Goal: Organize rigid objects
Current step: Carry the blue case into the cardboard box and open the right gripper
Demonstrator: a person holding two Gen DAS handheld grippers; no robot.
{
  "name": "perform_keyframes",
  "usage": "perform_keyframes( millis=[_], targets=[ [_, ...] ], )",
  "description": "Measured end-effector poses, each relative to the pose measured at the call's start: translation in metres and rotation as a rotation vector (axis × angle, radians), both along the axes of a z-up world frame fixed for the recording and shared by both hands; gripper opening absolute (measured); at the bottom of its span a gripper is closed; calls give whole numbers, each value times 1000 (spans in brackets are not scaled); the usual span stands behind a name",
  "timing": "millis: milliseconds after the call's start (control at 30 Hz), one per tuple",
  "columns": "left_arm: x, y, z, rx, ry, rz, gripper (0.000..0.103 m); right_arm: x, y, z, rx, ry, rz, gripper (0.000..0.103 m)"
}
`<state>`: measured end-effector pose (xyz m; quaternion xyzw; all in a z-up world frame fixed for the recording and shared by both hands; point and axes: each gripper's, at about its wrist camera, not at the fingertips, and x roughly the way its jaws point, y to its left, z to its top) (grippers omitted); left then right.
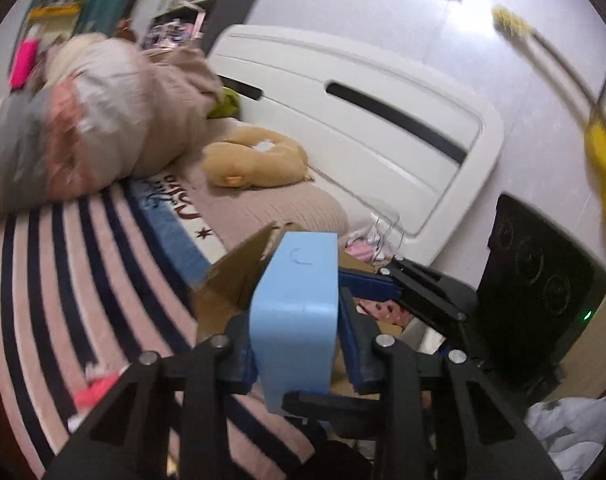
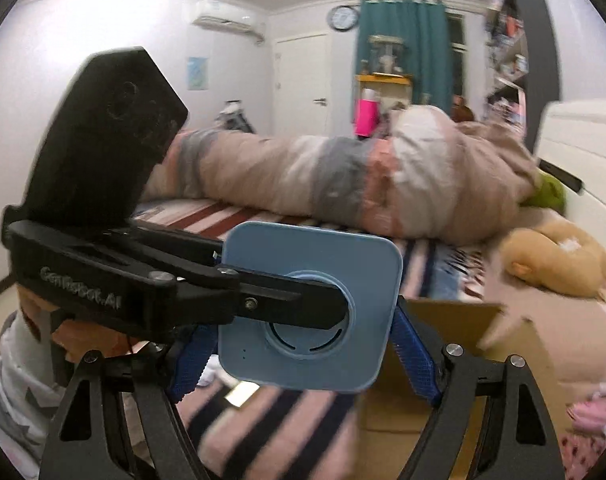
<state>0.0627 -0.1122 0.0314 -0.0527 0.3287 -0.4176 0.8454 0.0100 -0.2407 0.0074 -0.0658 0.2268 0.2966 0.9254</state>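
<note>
The left hand-held gripper (image 1: 299, 344) is clamped on a light blue square box (image 1: 299, 312), its blue-padded fingers (image 1: 353, 344) pressing the two narrow side walls. That is probably why the box rides edge-on in the left wrist view, with only a slim side and a rounded corner showing. From the right wrist view the same light blue square box (image 2: 303, 280) presents its broad face, which carries a raised round disc with curved slots (a small speaker or dispenser, perhaps; the pictures do not settle it).

The right hand-held gripper (image 2: 303, 344) has its blue fingers (image 2: 417, 360) spread wide on either side of the box, touching neither edge as far as I can judge. It seems placed to receive or steady the box, not to carry it. The black body of the left gripper crosses in front of the box face here, hiding part of the disc.

The box is held in the air above the edge of a bed with a striped cover (image 1: 83, 280), just over an open cardboard box (image 2: 455, 320) whose flap (image 1: 239, 268) stands up behind it. This suggests the carton is the collecting place and the box is on its way in, though that is my judgement. A rolled quilt (image 2: 343, 184) and a tan plush toy (image 1: 255, 160) lie farther back on the bed, well apart from the work. Both views are motion-blurred at the edges.
</note>
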Motion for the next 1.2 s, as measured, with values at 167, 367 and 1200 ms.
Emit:
perform_keyframes(
  millis=[167,367,1200],
  targets=[
    [18,-65,-7,81,28,-65,30,8,-66,-5,69,73,-90,79],
    [47,-104,-41,173,110,-77,32,37,-99,-34,77,212,-135,79],
    [25,67,-36,173,15,320,82,57,-43,-78,40,192,-259,86]
  ],
)
